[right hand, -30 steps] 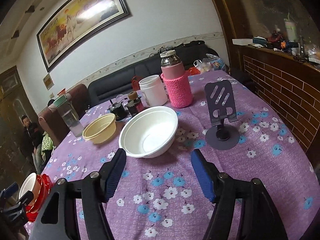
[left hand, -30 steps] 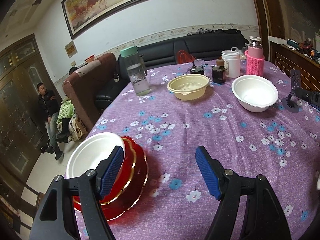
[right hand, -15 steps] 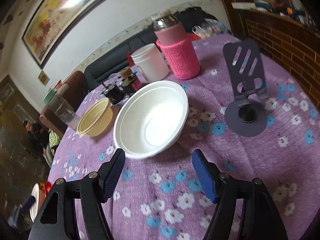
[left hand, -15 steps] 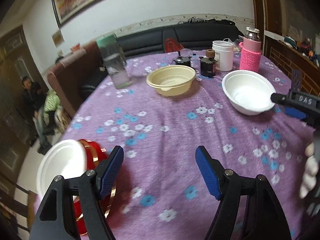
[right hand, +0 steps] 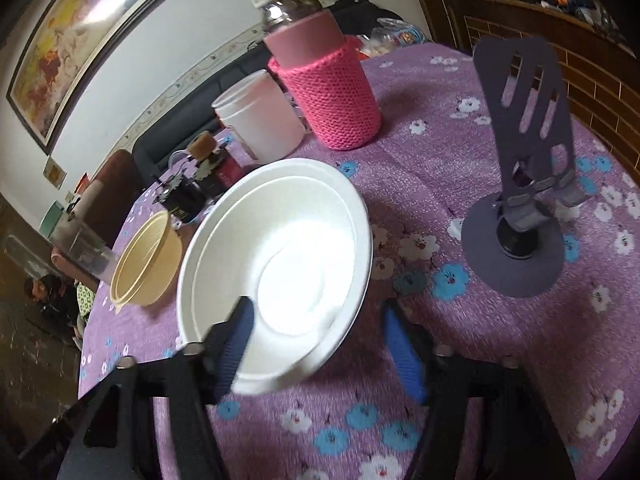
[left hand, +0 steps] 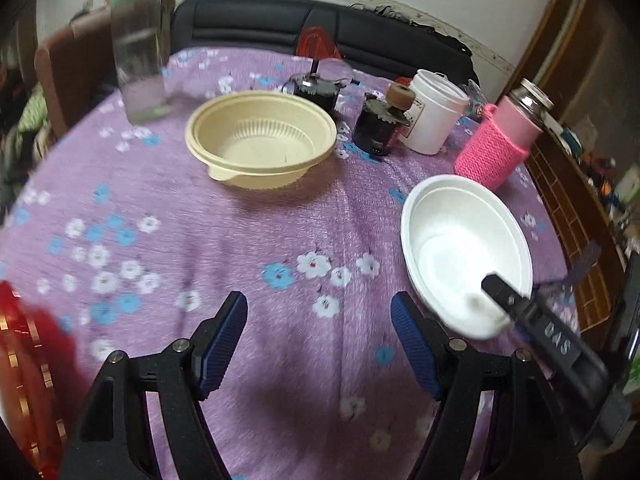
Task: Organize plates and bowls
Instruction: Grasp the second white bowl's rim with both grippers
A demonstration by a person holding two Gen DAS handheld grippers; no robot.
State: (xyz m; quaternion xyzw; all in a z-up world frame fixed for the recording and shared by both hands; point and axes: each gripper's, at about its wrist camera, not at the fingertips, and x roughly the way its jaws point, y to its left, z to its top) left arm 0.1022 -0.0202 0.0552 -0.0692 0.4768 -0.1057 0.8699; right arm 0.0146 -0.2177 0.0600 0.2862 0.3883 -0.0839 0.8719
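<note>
A white foam bowl (right hand: 280,256) stands on the purple flowered tablecloth (right hand: 420,184), with a yellow plastic bowl (right hand: 146,258) to its left. My right gripper (right hand: 320,334) straddles the white bowl's near rim, one finger inside and the other outside with a gap; its jaws are closing. The left wrist view shows the white bowl (left hand: 464,248) at the right with that inner finger (left hand: 516,308) in it. My left gripper (left hand: 318,320) hovers open over bare cloth, nothing between its fingers, with the yellow bowl (left hand: 262,140) beyond it. A red gold-rimmed plate stack (left hand: 24,364) is at the left edge.
Behind the bowls stand a pink knit-sleeved bottle (right hand: 328,92), a white tub (right hand: 260,124), two small dark jars (left hand: 378,124) and a green-lidded glass jar (left hand: 140,52). A grey phone stand (right hand: 520,200) is to the right. A person (right hand: 44,292) sits beyond the table.
My left gripper swung right, from the red plates to mid-table. My right gripper moved forward and down to the white bowl, one finger dipping inside, and its jaws narrowed.
</note>
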